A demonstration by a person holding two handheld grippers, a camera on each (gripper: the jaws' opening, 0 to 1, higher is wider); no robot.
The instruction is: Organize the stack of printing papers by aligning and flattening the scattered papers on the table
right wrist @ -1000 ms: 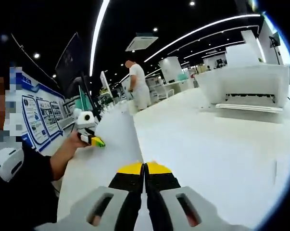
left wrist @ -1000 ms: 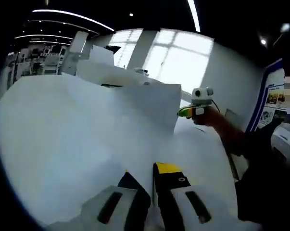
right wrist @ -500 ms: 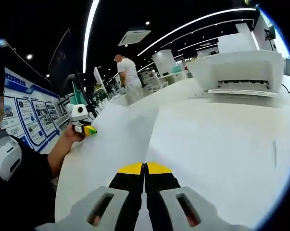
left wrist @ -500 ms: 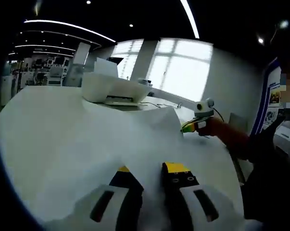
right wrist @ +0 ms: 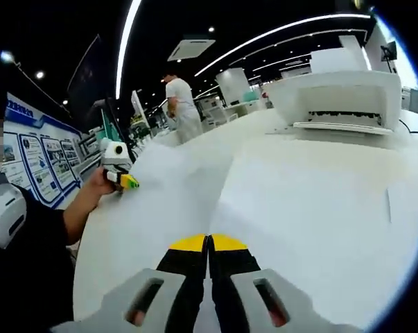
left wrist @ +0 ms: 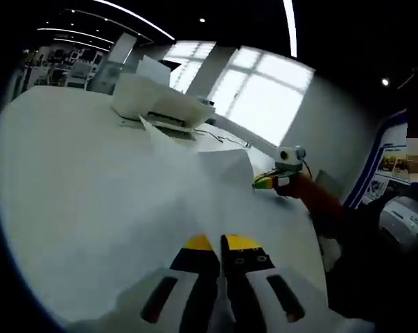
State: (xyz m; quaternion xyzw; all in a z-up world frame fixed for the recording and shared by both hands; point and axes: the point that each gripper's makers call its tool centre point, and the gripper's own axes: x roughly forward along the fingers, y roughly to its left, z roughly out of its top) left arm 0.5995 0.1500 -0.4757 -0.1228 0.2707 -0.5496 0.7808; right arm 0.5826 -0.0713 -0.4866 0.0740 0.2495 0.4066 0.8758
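White printing papers (left wrist: 125, 201) lie loosely overlapped on the white table (left wrist: 42, 125), one corner curling up near the printer. My left gripper (left wrist: 219, 243) is shut on the near edge of a sheet, yellow tips almost together. In the right gripper view the papers (right wrist: 292, 208) spread ahead, and my right gripper (right wrist: 209, 241) is shut on their near edge. Each gripper also appears in the other's view, held by a hand: the right gripper (left wrist: 267, 182) at the paper's far right corner, the left gripper (right wrist: 125, 182) at its far left edge.
A white printer (left wrist: 157, 107) stands at the table's far side, also seen as the printer (right wrist: 340, 97) in the right gripper view. A person (right wrist: 181, 104) stands farther off. Poster boards (right wrist: 49, 166) line the wall behind the holder's sleeve (right wrist: 28, 263).
The raised sheet has come down flatter onto the table. My left jaws, apart half a second ago, have closed on the paper. The right jaws stayed shut.
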